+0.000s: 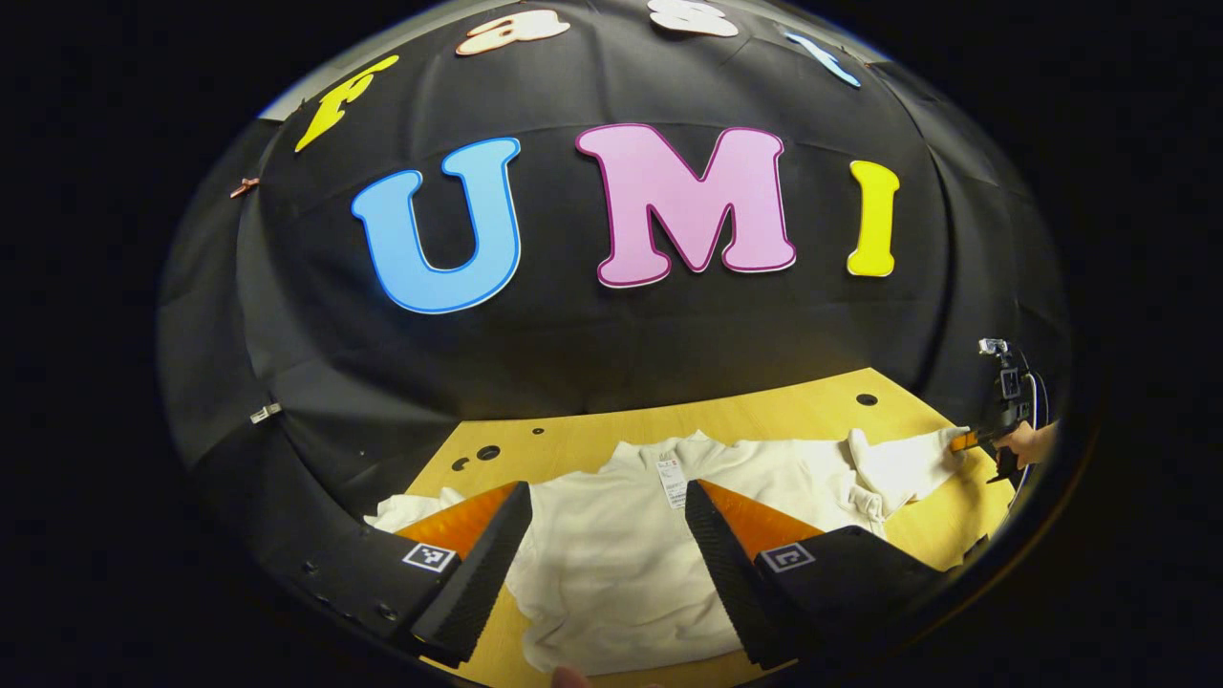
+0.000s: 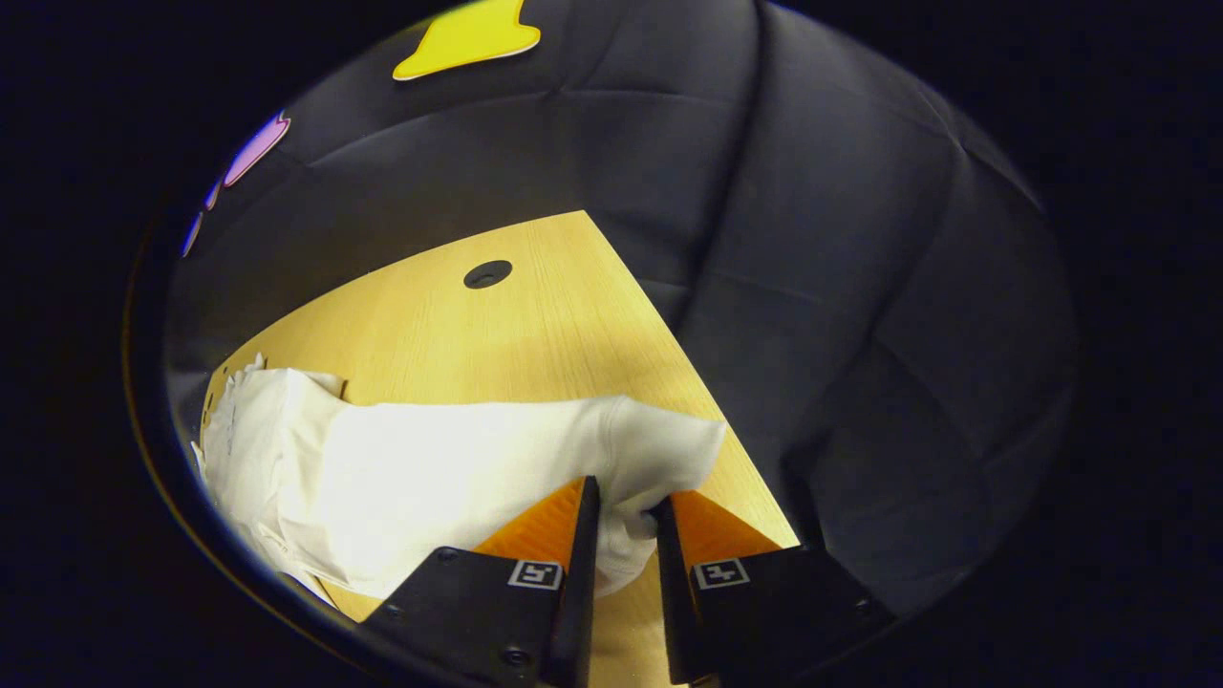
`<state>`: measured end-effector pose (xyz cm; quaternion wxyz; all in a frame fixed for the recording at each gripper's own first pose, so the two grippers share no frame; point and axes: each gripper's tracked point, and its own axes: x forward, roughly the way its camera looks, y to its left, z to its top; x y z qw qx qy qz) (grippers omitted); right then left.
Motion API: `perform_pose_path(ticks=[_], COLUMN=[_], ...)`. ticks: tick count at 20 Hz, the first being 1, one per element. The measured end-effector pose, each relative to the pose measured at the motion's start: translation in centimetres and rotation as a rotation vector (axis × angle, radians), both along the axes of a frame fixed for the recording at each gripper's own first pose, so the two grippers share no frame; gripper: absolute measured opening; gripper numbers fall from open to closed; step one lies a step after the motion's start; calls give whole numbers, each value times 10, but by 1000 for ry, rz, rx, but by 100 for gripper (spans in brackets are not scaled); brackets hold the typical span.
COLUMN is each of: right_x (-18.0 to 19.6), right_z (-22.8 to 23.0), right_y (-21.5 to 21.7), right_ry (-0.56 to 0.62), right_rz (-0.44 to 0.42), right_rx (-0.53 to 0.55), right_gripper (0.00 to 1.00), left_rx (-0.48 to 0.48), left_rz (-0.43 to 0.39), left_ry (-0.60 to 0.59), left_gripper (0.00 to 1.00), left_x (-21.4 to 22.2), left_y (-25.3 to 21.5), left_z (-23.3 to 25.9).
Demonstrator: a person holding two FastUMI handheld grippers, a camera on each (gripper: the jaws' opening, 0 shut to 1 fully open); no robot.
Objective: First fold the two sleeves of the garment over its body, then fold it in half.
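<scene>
in the right gripper view, the right gripper [image 2: 626, 511] has its orange fingers [image 2: 545, 521] drawn close together with a fold of white sleeve [image 2: 535, 449] between them; the cloth fills the narrow gap, and both fingers appear to press on it near the cuff end. from there the sleeve runs away to the left as a thick, softly creased band lying on the pale wooden table [image 2: 497, 334].

in the left gripper view, the left gripper [image 1: 607, 506] has its fingers spread wide and holds nothing; it hangs over the body of the garment [image 1: 611, 564]. the garment is a white sweatshirt lying spread out on the table, neck opening toward the far edge, with a small label [image 1: 672, 481] showing inside the collar. its body is smooth with a few shallow wrinkles. one sleeve stretches out to the far right, where the other gripper and the hand [image 1: 1030, 441] holding it meet its end. a bit of white cloth peeks out at the left, behind the left finger.
</scene>
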<state>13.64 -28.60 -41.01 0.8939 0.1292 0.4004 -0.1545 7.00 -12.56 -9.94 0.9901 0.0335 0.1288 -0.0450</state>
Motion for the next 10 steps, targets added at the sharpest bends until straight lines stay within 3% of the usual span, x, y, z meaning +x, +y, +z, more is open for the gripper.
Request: perform_pose_path(ticks=[2,3,4,6,10], right_x=[1,3,1,2,5], right_z=[1,3,2,5,48], right_y=[4,5,6,7,18], right_ry=[6,-7,-8,-25,-104], right_rz=[-18,-23,-37,-60,3], right_rx=[15,32,65,106,39], right_gripper=[29,15,10,6,6], left_rx=[-13,-17,-24,-42,-78], left_rz=[6,10,14,23,53], left_ry=[3,6,8,8,-1], left_gripper=[98,96,95,94,90], left_x=[-2,-4,-5,-8,-12], left_y=[5,7,11,18,43], left_z=[0,0,-1,-1,-2])
